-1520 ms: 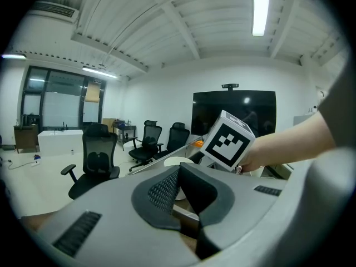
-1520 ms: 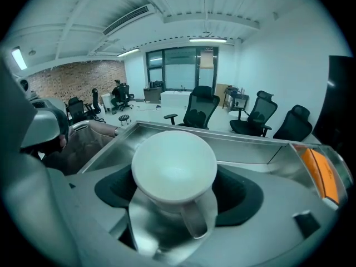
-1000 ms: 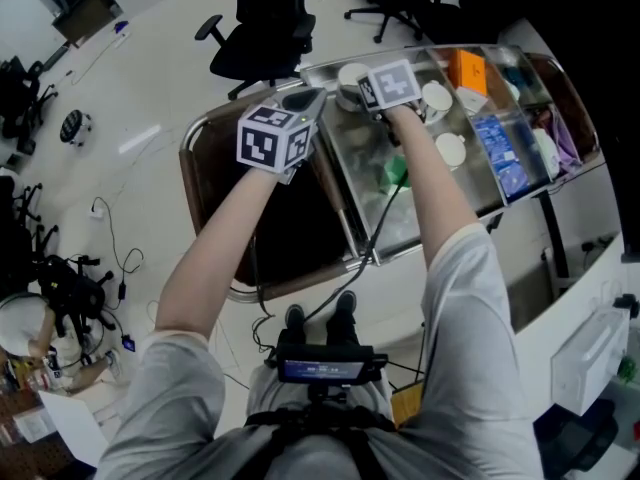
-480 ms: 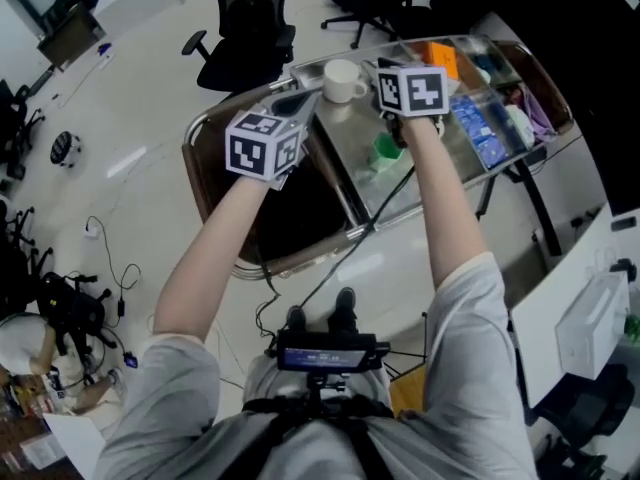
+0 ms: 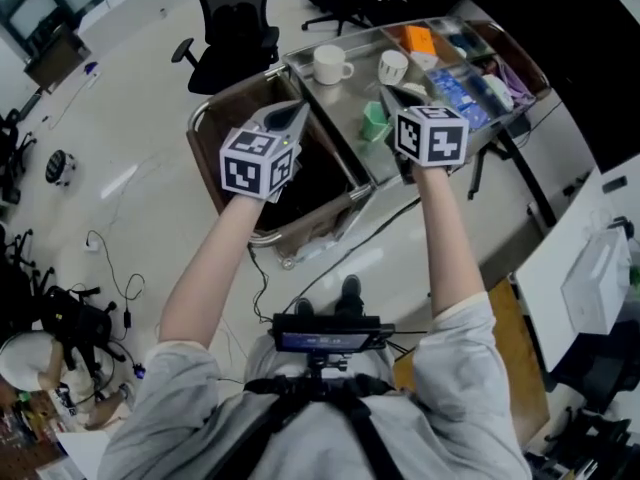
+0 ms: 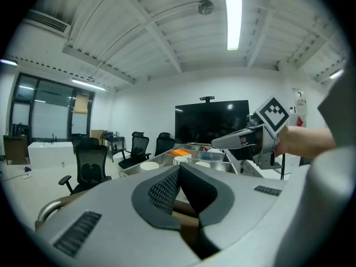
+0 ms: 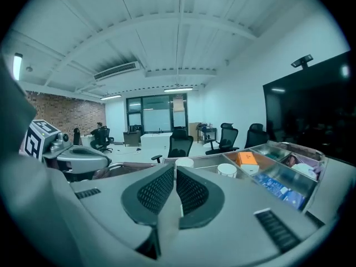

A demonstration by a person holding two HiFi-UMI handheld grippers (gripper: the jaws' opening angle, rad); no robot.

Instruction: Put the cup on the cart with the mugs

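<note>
The cart's steel top (image 5: 350, 93) bears a white mug (image 5: 330, 65) with a handle and a white cup (image 5: 393, 66), standing side by side and free of both grippers. A green cup (image 5: 374, 121) stands nearer to me. The right gripper view shows the mug (image 7: 183, 162) and the cup (image 7: 227, 169) beyond my right gripper (image 7: 174, 168). My right gripper (image 5: 392, 93) hovers short of the cups; its jaws have just been closing and are shut on nothing. My left gripper (image 5: 292, 111) hangs over the cart's dark left part, shut and empty (image 6: 179, 168).
Trays on the cart's right hold an orange box (image 5: 419, 39) and blue packets (image 5: 463, 85). A dark brown bin (image 5: 310, 183) with a tubular rail forms the cart's left part. Office chairs (image 5: 235, 18) stand behind it. A white counter (image 5: 590, 288) runs along the right.
Both grippers have drawn back from the cart top toward me and risen. The right gripper has left the mugs, and the white mug and cup now stand in plain view.
</note>
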